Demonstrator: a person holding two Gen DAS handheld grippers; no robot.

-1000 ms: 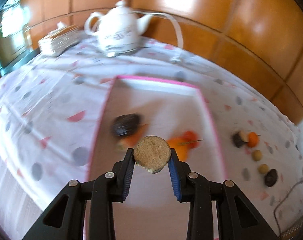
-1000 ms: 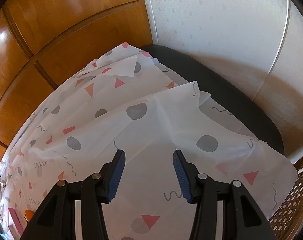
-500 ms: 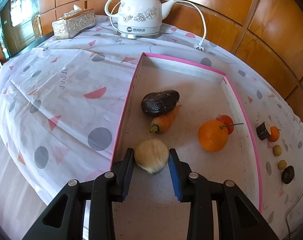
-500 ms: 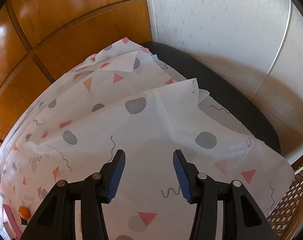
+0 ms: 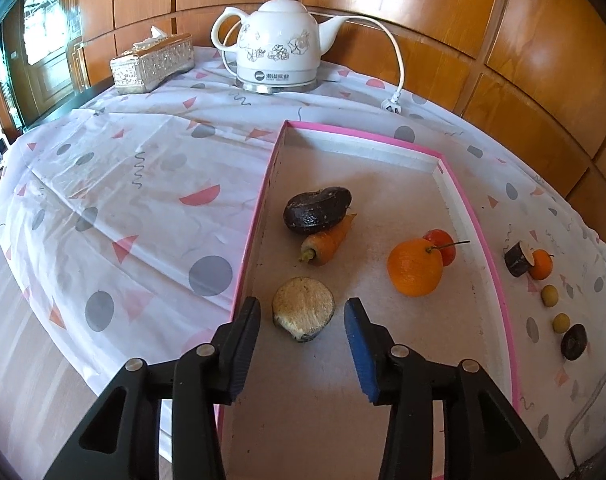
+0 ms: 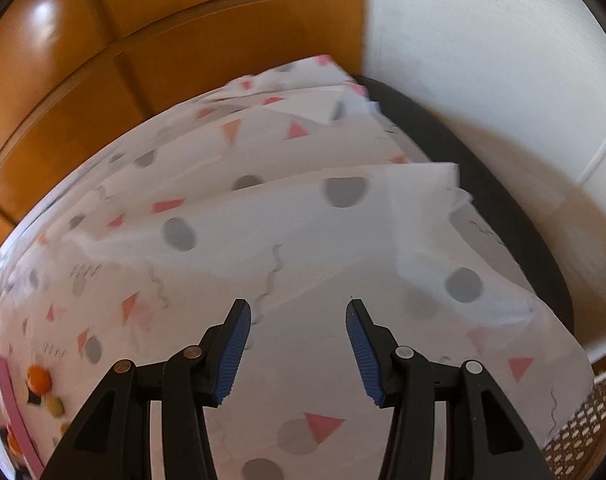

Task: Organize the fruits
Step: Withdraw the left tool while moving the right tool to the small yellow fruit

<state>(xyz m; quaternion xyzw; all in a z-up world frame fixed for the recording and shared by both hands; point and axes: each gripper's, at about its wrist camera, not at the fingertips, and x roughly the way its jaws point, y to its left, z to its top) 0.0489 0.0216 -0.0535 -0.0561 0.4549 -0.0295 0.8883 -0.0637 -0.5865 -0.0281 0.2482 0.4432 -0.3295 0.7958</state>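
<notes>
A pink-rimmed tray (image 5: 259, 208) lies on the patterned tablecloth in the left wrist view. In it sit a dark avocado (image 5: 317, 210), a carrot (image 5: 329, 238), an orange (image 5: 415, 268) and a small red fruit (image 5: 443, 242). A cut round piece with a pale hairy face (image 5: 303, 308) rests on the tray floor between the fingers of my left gripper (image 5: 301, 316), whose jaws are opening and stand clear of it on both sides. My right gripper (image 6: 297, 316) hovers open over bare tablecloth, holding nothing. Small fruits (image 6: 39, 378) show at that view's lower left.
A white teapot (image 5: 277, 52) with cord and plug and a tissue box (image 5: 153, 64) stand at the table's far side. Several small fruits (image 5: 541, 264) lie on the cloth right of the tray. Wood panelling rings the table; a wicker edge (image 6: 583, 428) shows low right.
My left gripper lowered the cut piece onto the tray floor and its fingers spread away from it. The right gripper's view swung left, bringing small fruits and the pink tray edge further into view.
</notes>
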